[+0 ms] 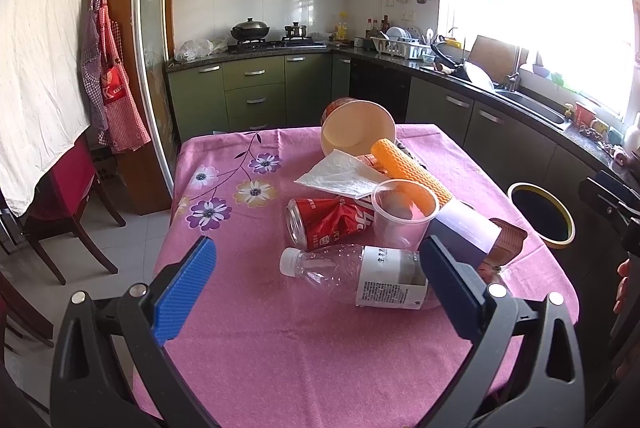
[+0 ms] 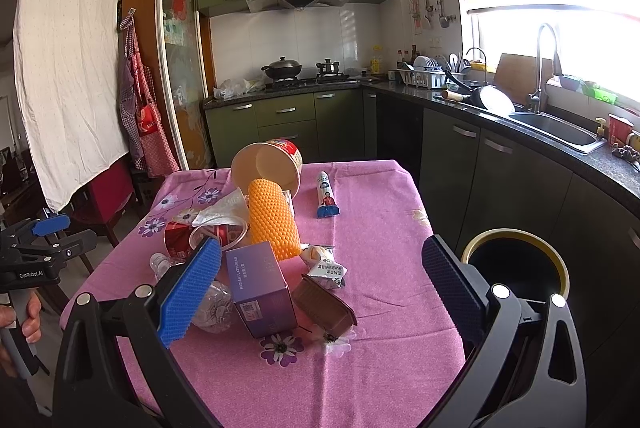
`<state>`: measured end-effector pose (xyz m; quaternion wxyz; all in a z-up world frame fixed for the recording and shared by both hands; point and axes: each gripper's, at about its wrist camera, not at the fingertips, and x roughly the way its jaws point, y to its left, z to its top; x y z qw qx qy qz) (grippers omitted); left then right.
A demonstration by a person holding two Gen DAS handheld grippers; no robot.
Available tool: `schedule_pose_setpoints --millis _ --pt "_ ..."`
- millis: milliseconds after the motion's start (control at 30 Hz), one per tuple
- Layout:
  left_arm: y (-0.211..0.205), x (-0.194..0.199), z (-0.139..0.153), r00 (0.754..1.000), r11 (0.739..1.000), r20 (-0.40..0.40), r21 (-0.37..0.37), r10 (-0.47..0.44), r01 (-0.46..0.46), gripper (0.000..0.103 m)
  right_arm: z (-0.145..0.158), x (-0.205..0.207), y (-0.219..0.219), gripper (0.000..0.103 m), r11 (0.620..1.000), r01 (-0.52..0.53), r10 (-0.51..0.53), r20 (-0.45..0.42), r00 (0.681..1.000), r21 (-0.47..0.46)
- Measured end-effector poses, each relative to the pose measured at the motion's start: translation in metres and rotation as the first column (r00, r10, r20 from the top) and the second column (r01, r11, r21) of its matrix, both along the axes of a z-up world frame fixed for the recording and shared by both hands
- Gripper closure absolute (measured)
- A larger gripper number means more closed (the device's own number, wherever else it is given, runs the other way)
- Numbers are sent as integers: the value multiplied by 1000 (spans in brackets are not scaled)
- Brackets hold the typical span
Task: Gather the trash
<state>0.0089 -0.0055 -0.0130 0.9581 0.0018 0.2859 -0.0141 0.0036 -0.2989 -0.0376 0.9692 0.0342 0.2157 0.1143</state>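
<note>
Trash lies piled on a pink flowered tablecloth [image 1: 280, 340] [image 2: 380, 228]: a clear plastic bottle [image 1: 352, 274], a crushed red can [image 1: 328, 222], a clear cup [image 1: 404, 214], a white napkin [image 1: 340, 173], an orange foam roll [image 2: 274, 220], a tipped paper bowl [image 2: 266, 161], a purple box [image 2: 260, 288], a brown tray [image 2: 324, 304], a wrapper [image 2: 326, 266] and a tube [image 2: 326, 193]. My left gripper [image 1: 316, 282] hangs open just before the bottle. My right gripper [image 2: 320, 286] is open above the box and tray. A black bin [image 2: 516, 264] with a gold rim stands right of the table.
Dark wooden chairs [image 1: 68, 211] with red seats stand left of the table. Green cabinets [image 2: 500, 163] and a counter with a sink [image 2: 556, 131] run along the right and back walls. A hand [image 2: 28, 312] holds the left gripper's handle at the left edge.
</note>
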Motion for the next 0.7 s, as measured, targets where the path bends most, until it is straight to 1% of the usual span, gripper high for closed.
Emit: schedule_pose_setpoints --millis 700 --pt "-1 1 0 1000 1000 1 -3 -5 5 6 -5 7 -1 4 1000 -2 2 -19 1000 5"
